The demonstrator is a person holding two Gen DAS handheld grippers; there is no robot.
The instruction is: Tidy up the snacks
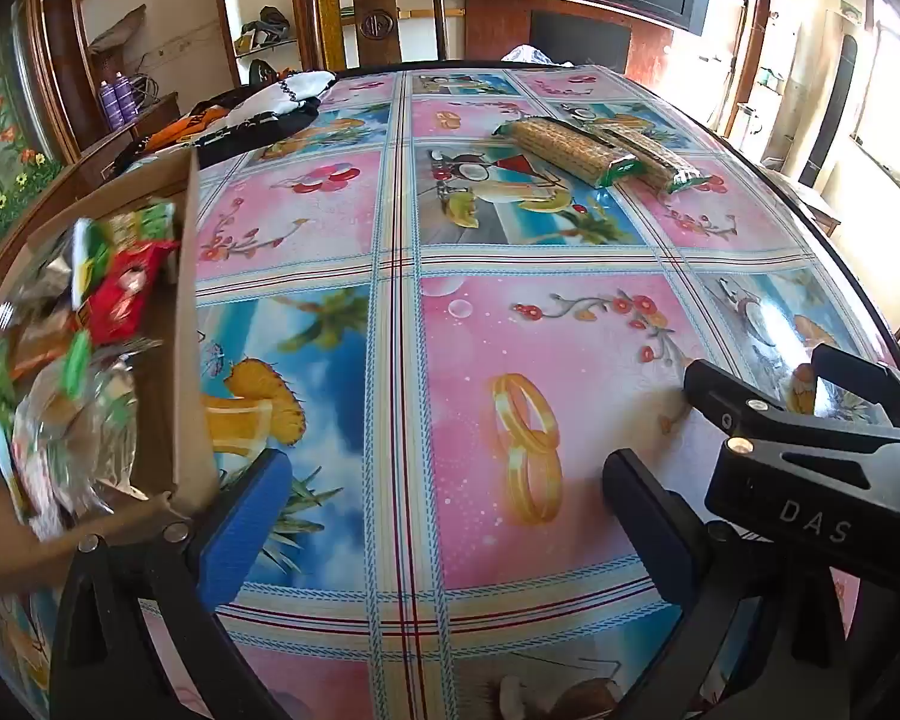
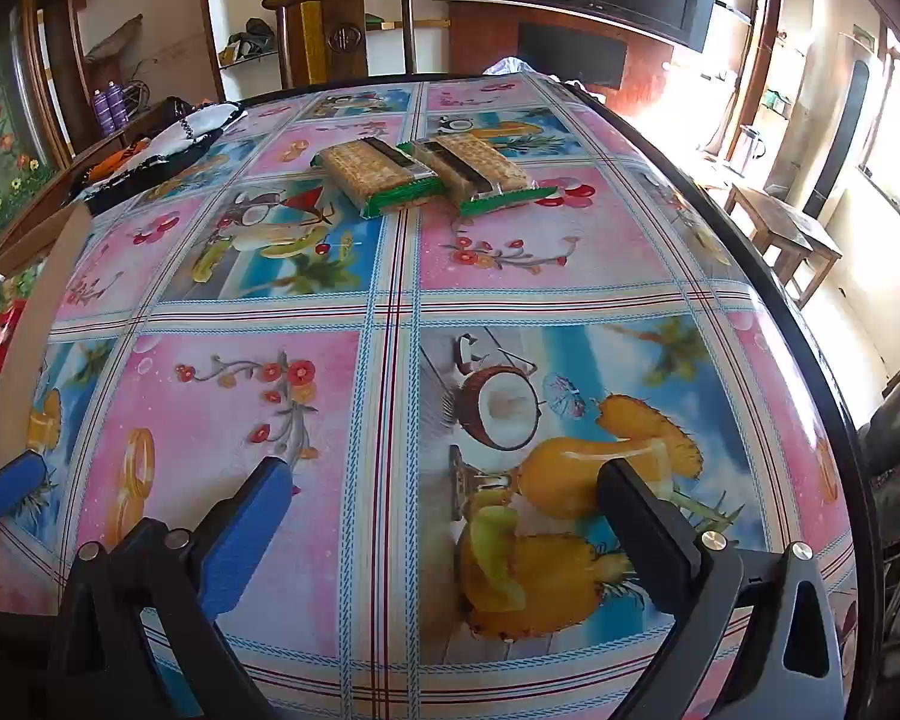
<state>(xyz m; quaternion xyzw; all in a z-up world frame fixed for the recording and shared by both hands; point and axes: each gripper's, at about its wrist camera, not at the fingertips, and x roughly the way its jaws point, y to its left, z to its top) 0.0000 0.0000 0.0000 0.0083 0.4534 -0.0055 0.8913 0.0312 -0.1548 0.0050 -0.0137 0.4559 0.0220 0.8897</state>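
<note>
Both tongs spread, empty: right gripper (image 2: 444,504) should straddle nearer cracker pack (image 2: 378,177) crosswise toward table's (image 2: 720,276) far edge.

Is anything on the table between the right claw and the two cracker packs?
Nothing visible. The right claw is open and empty above bare tablecloth, and the stretch up to the two cracker packs shows only the printed pattern. The cardboard box stands off at the left edge, clear of that line.
</note>
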